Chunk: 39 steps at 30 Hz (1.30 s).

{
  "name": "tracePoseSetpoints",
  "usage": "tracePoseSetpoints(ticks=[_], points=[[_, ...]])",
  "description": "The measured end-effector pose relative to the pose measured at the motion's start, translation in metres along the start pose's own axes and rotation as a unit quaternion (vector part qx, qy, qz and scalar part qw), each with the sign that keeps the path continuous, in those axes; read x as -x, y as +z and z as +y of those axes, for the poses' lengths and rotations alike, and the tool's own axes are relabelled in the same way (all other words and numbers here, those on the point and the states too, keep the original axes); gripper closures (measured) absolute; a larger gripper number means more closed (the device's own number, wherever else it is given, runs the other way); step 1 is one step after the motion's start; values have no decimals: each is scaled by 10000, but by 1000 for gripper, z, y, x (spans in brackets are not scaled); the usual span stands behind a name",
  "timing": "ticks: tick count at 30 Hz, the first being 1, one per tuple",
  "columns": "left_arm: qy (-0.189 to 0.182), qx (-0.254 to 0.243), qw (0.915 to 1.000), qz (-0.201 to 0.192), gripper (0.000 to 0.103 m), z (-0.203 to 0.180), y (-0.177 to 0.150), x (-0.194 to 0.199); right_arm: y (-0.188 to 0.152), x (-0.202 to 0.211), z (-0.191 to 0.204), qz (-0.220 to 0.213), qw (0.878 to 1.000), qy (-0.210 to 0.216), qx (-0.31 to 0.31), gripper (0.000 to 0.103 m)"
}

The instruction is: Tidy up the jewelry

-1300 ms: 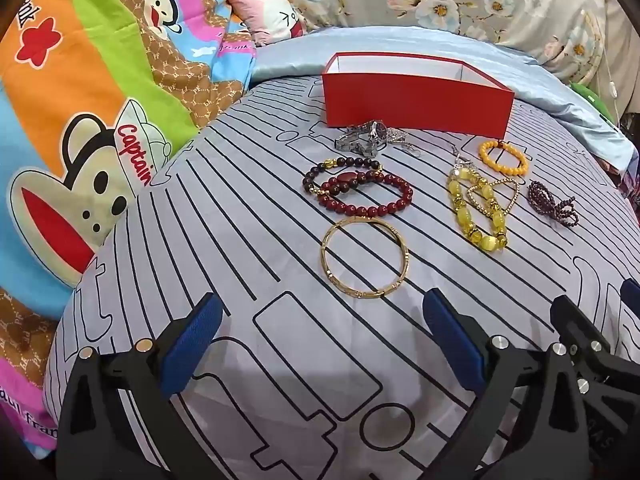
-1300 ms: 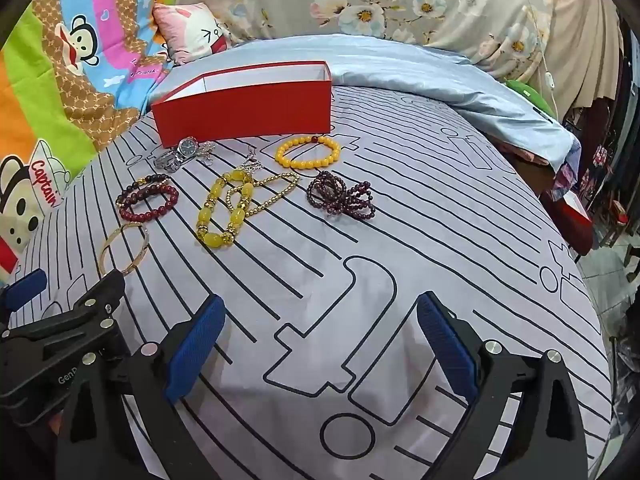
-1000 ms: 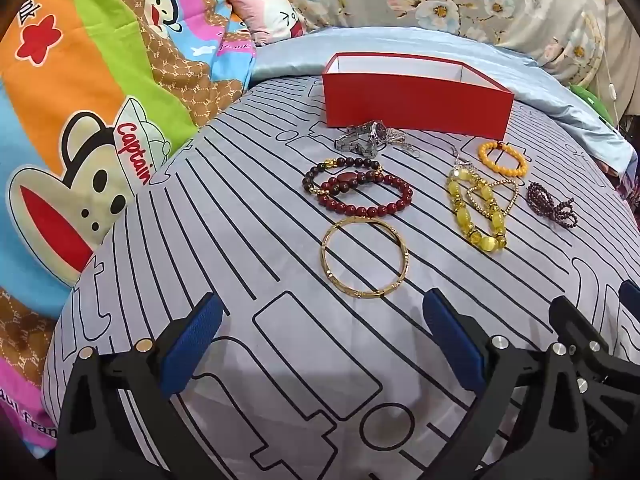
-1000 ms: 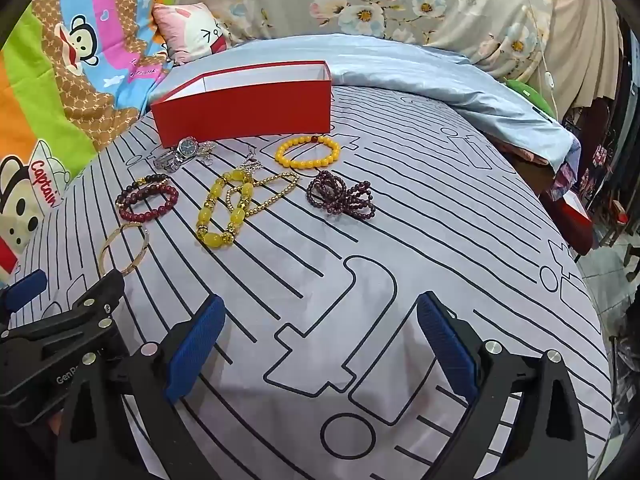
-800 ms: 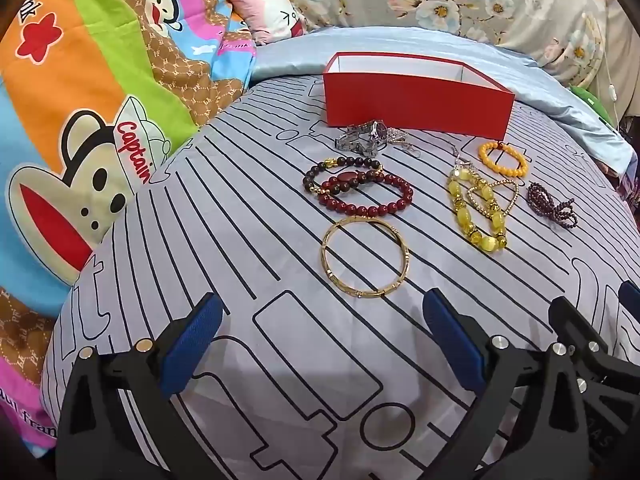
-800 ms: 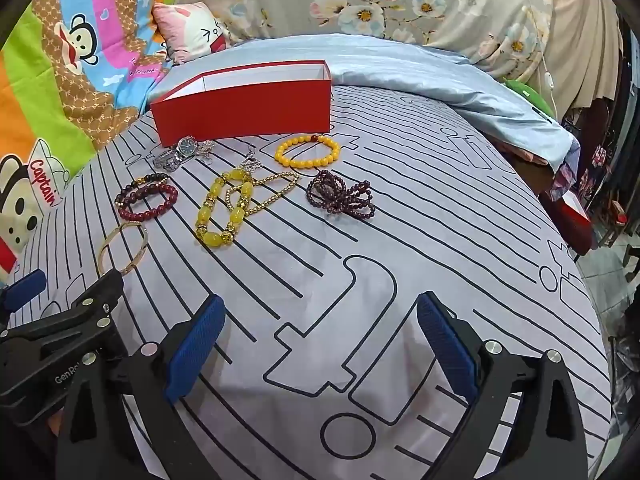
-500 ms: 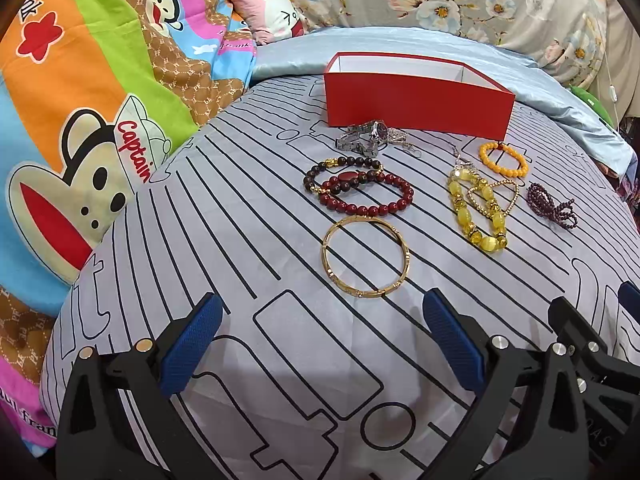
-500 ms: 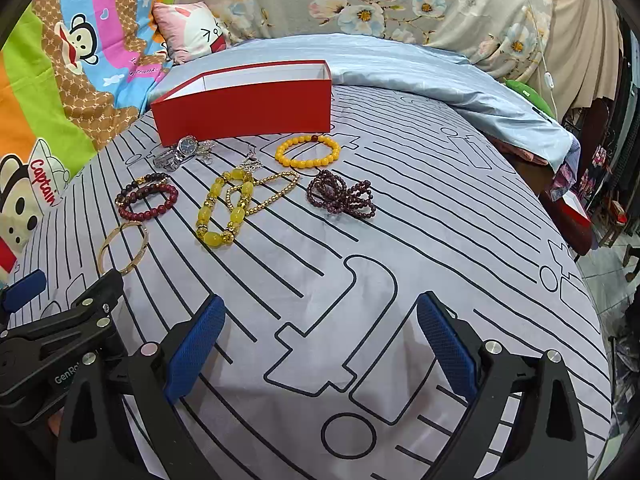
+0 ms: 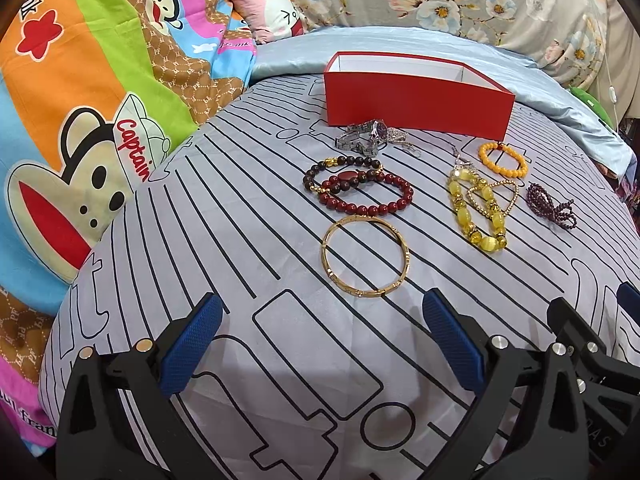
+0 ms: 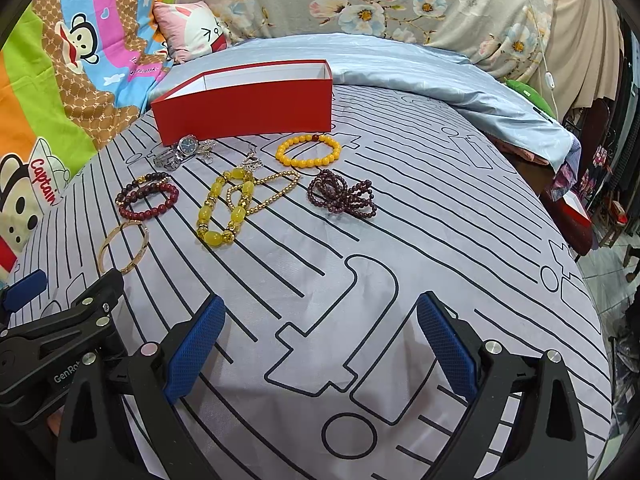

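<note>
Jewelry lies on a grey lined bed sheet in front of an open red box [image 9: 416, 100] [image 10: 248, 104]. Nearest my left gripper [image 9: 320, 344] lies a gold bangle [image 9: 366, 258] [image 10: 122, 246]. Behind it lie dark red bead bracelets [image 9: 360, 190] [image 10: 146, 196], a silver watch [image 9: 364, 140] [image 10: 180, 152], yellow bead bracelets with a gold chain [image 9: 478, 210] [image 10: 228, 210], an orange bead bracelet [image 9: 502, 160] [image 10: 308, 152] and a purple bead strand [image 9: 550, 206] [image 10: 342, 196]. Both grippers are open and empty. My right gripper [image 10: 320, 344] hovers over bare sheet.
A colourful cartoon blanket [image 9: 80, 100] lies at the left. A pink cushion [image 9: 272, 12] and a blue quilt [image 10: 400, 68] lie behind the box. The bed edge drops off at the right [image 10: 580, 248]. The other gripper shows at each view's lower corner.
</note>
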State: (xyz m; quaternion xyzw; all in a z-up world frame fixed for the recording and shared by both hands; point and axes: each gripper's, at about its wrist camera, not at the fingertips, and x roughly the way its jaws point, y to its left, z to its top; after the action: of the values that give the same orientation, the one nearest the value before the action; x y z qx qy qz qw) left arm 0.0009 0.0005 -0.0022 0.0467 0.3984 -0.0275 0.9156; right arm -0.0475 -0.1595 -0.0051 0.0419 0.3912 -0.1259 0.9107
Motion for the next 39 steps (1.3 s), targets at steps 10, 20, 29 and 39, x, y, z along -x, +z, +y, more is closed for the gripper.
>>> tracePoseSetpoints(ticks=[10, 20, 29, 39], points=[[-6, 0, 10000, -16, 8, 0, 0, 0, -1, 0, -1, -4, 10000, 5, -12, 10], [-9, 2, 10000, -13, 8, 1, 0, 0, 0, 0, -1, 3, 10000, 3, -13, 10], [-10, 3, 10000, -13, 8, 0, 0, 0, 0, 0, -1, 4, 10000, 7, -14, 10], [-8, 9, 10000, -11, 8, 0, 0, 1, 0, 1, 1, 9, 10000, 10, -17, 10]])
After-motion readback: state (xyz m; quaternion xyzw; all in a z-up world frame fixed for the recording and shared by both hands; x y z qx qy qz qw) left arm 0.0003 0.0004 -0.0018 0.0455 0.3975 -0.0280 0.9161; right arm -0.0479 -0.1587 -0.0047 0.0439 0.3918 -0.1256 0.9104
